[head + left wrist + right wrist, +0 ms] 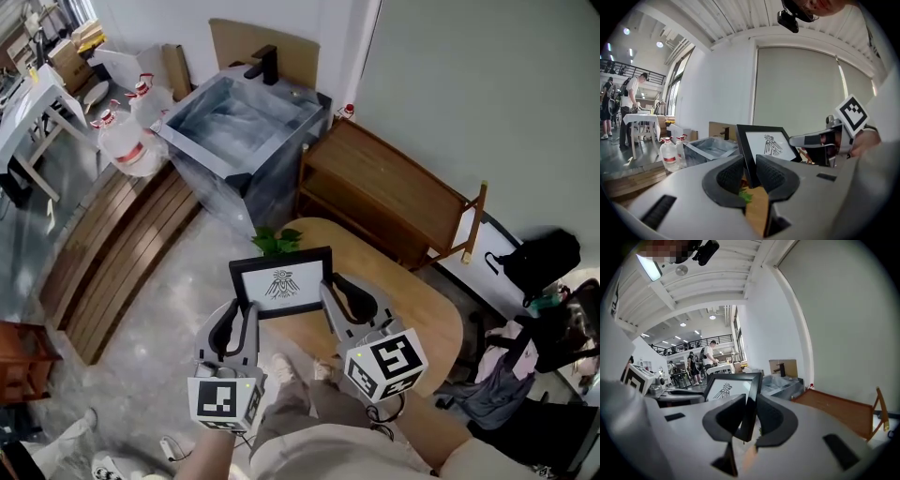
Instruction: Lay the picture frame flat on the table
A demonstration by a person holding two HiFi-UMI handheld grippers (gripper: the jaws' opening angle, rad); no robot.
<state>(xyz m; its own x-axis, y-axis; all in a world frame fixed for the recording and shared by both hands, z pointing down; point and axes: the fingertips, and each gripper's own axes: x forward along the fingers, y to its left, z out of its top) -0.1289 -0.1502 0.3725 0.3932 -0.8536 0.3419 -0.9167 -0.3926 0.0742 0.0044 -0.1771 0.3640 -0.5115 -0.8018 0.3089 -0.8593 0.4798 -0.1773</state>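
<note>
- Head view: a black picture frame [281, 281], white inside with a dark bird-like emblem, stands upright over the near edge of a round wooden table [427, 323], its face turned toward the person
- The left gripper [242, 314] meets the frame's left side bar and the right gripper [330, 292] meets its right side bar, one on each flank
- Left gripper view: the jaws of the left gripper [749, 171] are clamped on the frame's [768, 143] left bar, which runs up between the two ribbed pads; wood and green leaves [744, 197] show below the jaws
- Right gripper view: the jaws of the right gripper [749, 413] are clamped on the frame's [729, 387] right bar, seen edge-on between the pads
- Whether the frame's lower edge touches the tabletop cannot be told from any view
- Behind the frame lies a small leafy plant [277, 241]; beyond it stand a grey basin [239, 117] with a black tap, a wooden bench [394, 187] and clear water bottles [122, 141]
</note>
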